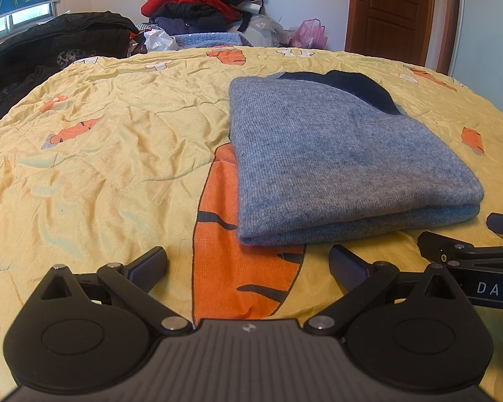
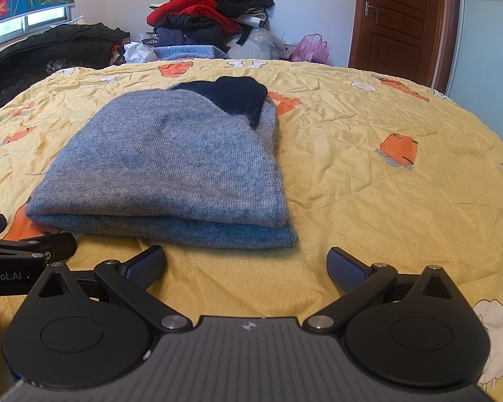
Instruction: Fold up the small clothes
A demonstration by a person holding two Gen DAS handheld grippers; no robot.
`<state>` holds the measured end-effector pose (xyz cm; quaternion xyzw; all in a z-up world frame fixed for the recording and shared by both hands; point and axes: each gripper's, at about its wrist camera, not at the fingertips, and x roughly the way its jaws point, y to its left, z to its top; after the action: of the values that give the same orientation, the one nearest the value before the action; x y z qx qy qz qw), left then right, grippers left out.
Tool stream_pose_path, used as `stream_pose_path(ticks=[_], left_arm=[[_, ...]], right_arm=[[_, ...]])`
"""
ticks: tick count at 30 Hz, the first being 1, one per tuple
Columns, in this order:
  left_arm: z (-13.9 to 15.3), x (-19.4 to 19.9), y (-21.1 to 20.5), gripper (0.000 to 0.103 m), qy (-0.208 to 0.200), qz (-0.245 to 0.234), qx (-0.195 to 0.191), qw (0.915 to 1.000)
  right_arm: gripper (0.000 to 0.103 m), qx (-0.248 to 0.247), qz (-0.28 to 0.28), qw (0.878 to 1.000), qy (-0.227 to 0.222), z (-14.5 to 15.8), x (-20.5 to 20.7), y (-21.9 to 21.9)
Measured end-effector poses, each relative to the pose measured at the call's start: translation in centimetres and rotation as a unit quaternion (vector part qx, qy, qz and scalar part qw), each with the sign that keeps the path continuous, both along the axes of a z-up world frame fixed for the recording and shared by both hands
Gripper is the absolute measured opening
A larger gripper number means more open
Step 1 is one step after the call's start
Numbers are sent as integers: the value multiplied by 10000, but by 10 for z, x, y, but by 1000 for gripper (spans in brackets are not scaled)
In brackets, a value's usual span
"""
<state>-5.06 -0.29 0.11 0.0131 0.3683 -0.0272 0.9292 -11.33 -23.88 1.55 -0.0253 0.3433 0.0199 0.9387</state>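
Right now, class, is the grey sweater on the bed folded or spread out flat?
Folded. The grey sweater lies on the yellow bedspread as a compact rectangle, with two stacked layers showing along its near edge. Neither claw touches it.

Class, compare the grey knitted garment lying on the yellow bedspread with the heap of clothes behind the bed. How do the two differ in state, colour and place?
The grey knitted garment is folded flat in neat layers; the heap of clothes is jumbled and unfolded. The garment is grey with a navy patch; the heap mixes red, black and dark blue. The garment lies on the yellow bedspread; the heap rises beyond its far edge. Both are clothing.
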Motion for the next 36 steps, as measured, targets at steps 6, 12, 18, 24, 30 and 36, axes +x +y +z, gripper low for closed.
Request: stream_pose_path(ticks=[6, 12, 18, 24, 30, 36], left_arm=[[0, 0, 0, 103, 1, 0, 1, 10000], [0, 0, 0, 103, -1, 0, 1, 10000], [0, -1, 0, 103, -1, 1, 2, 10000], [0, 0, 0, 103, 18, -3, 5, 10000], [7, -5, 3, 103, 157, 106, 87, 9998], [26, -24, 9, 103, 68, 134, 81, 9999]], right_arm=[[103, -1, 0, 10000, -1, 0, 0, 0], [103, 0, 0, 10000, -1, 0, 0, 0], [103, -1, 0, 10000, -2, 0, 0, 0], [103, 4, 2, 10000, 3, 0, 0, 0], [103, 16, 124, 9998, 130, 6, -4, -1], [103, -79, 401, 9991, 75, 24, -23, 3]])
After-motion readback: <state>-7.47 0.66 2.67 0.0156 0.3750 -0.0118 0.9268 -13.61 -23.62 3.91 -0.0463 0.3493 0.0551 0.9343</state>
